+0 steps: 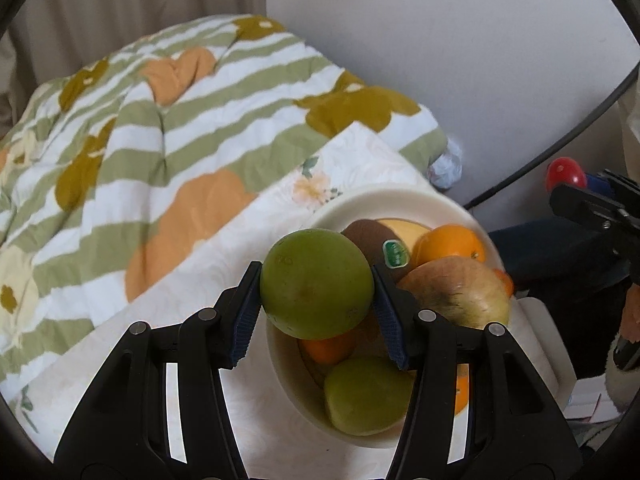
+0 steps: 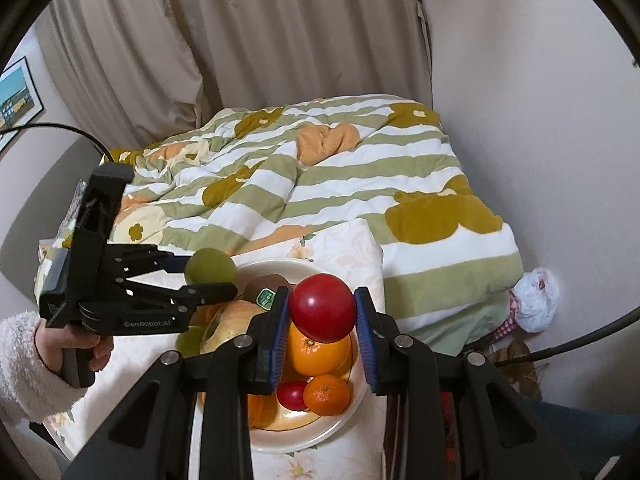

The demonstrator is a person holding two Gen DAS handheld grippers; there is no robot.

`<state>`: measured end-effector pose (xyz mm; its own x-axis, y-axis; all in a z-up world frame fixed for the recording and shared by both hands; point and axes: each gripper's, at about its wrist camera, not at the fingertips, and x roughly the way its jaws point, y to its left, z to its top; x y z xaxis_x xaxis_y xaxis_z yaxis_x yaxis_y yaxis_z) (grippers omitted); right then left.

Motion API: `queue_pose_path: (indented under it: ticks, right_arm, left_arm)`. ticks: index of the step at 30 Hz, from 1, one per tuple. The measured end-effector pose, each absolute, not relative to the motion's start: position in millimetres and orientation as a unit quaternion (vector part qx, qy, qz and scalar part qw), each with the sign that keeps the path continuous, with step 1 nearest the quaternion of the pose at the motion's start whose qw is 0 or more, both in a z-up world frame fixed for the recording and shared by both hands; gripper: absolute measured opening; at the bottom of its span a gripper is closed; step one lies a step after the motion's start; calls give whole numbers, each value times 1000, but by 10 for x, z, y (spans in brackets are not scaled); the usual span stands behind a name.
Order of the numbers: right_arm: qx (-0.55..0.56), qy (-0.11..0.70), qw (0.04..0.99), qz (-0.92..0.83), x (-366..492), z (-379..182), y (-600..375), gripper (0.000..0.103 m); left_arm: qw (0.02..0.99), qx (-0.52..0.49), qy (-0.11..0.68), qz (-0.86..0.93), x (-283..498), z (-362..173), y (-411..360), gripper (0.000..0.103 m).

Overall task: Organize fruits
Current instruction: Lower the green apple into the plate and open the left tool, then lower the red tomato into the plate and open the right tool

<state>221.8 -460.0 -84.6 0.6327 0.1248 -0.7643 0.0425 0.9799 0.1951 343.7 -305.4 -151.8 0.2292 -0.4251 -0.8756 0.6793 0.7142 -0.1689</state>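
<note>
1. At the left of the right wrist view, a person's hand (image 2: 82,346) in a fluffy white sleeve (image 2: 24,368) holds the left gripper (image 2: 212,276) level over the left rim of the cream bowl (image 2: 276,446). Its blue pads are clamped on a round green fruit (image 1: 316,284), which is lifted clear of the pile.
2. The bowl sits on a flowered table cover (image 2: 352,248), close to the cover's far edge; bare cover lies left of the bowl in the left wrist view.
3. Inside the bowl lie a brown kiwi (image 1: 366,236) with a green sticker, an orange (image 1: 448,244), a large yellowish apple (image 1: 460,292) and a second green fruit (image 1: 366,394) at the near rim.
4. The right gripper (image 2: 322,308) grips a red round fruit (image 2: 322,306) between its pads, above the oranges at the bowl's middle.
5. Both held fruits are round, with no clear long axis.
6. Beyond the far edge, a striped quilt (image 2: 340,184) fills the room up to the wall.
</note>
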Motion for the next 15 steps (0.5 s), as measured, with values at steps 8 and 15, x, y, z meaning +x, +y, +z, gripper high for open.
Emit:
queue_pose_path:
  ticks: [8, 15]
  right_arm:
    - [118, 435, 892, 21, 2262, -862, -4613, 29]
    - [109, 440, 891, 39, 2380, -853, -4583, 29]
  left_arm:
    - [794, 121, 485, -346, 3465, -1347, -2957, 103]
    - [816, 100, 475, -314, 3465, -1081, -2746, 103]
